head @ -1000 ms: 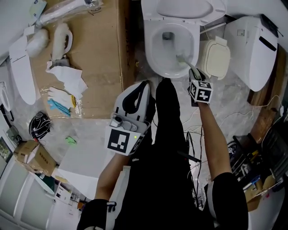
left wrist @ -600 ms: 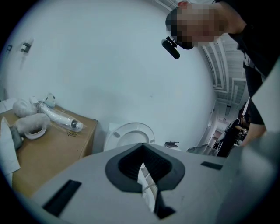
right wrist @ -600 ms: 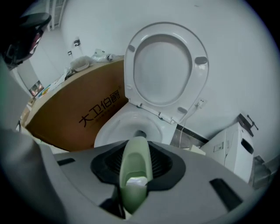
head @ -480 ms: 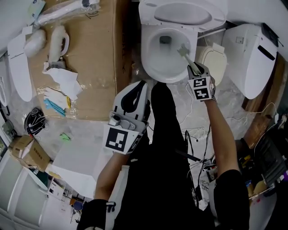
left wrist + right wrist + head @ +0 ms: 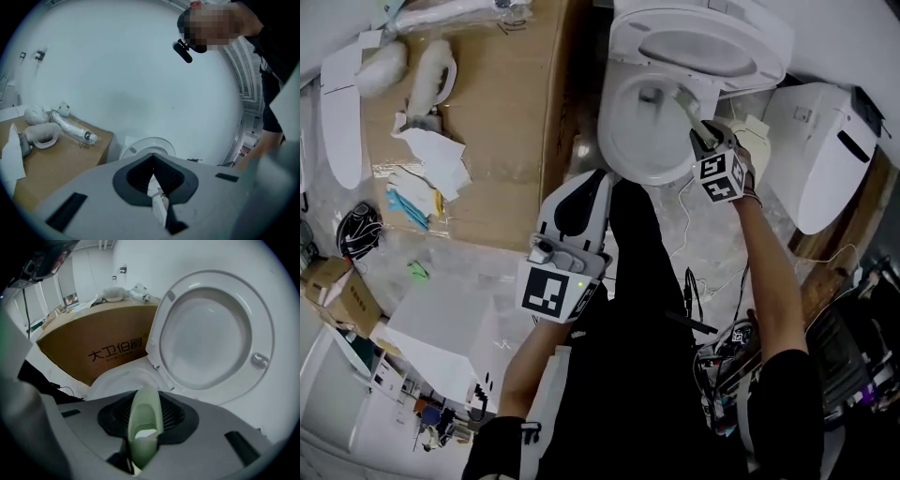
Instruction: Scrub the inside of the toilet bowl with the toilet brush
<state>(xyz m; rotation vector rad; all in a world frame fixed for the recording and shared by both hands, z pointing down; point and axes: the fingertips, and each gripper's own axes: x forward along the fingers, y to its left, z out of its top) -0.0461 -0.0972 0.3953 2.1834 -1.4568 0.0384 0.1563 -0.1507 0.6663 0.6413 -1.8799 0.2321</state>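
The white toilet bowl (image 5: 630, 141) stands at the top of the head view with its seat and lid (image 5: 703, 47) raised. My right gripper (image 5: 703, 139) hangs over the bowl's right rim, shut on the pale green handle of the toilet brush (image 5: 686, 108). The brush reaches down into the bowl towards the drain hole at the back. In the right gripper view the handle (image 5: 145, 423) sits clamped between the jaws of the right gripper (image 5: 146, 416), below the raised seat (image 5: 215, 333). My left gripper (image 5: 602, 176) is held in front of the bowl, shut and empty; in its own view the left gripper (image 5: 153, 176) shows jaws pressed together.
A brown cardboard box (image 5: 506, 122) with white parts and paper on top stands left of the toilet. A cream lidded container (image 5: 759, 131) and a second white unit (image 5: 830, 155) stand to the right. Cables (image 5: 703, 272) lie on the plastic-covered floor beside the person's legs.
My right gripper has moved along the right rim towards the back, carrying the brush head from the bowl's front right wall towards the drain. The left gripper has stayed where it was.
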